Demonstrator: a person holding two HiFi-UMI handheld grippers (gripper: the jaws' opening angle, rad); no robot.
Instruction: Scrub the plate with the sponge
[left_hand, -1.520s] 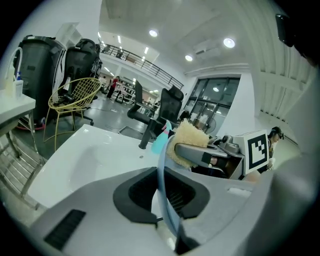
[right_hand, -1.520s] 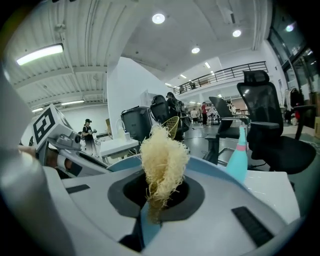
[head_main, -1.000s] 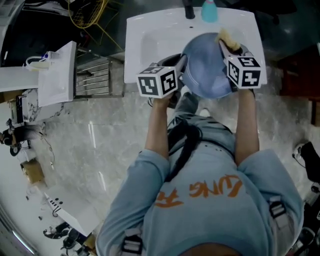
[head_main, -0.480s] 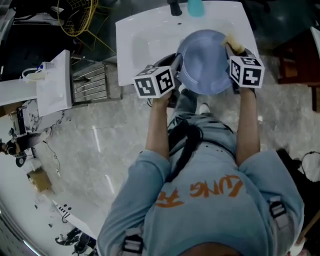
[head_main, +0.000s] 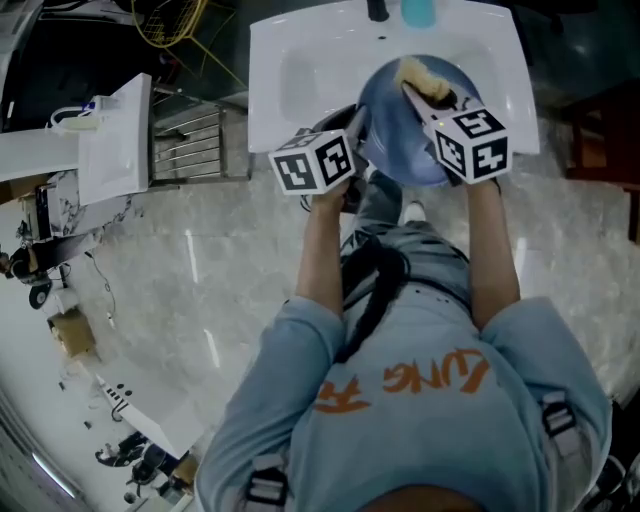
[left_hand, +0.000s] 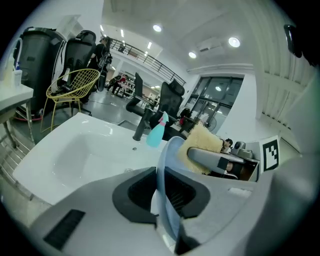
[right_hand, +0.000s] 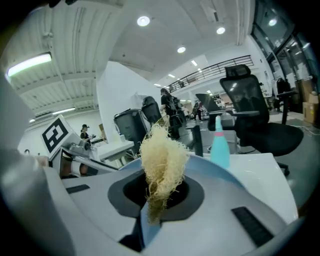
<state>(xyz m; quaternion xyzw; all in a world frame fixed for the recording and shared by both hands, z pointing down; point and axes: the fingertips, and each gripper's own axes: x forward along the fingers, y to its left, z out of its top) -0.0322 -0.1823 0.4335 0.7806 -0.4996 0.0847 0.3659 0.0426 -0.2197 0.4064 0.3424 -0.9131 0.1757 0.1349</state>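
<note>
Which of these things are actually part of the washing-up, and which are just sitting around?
In the job:
plate, clamped by its rim in the left gripper
sponge, gripped in the right gripper, at the plate's face
sink below

Just lying about:
spray bottle
faucet
yellow wire chair
metal rack

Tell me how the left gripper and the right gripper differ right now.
The left gripper is clamped on the rim of the blue plate, while the right gripper is clamped on the yellowish sponge. The left gripper sits at the plate's left edge. The right gripper reaches across the plate's face, with the sponge near its upper part. Both are shut on something, carry a marker cube and are over the white sink.
</note>
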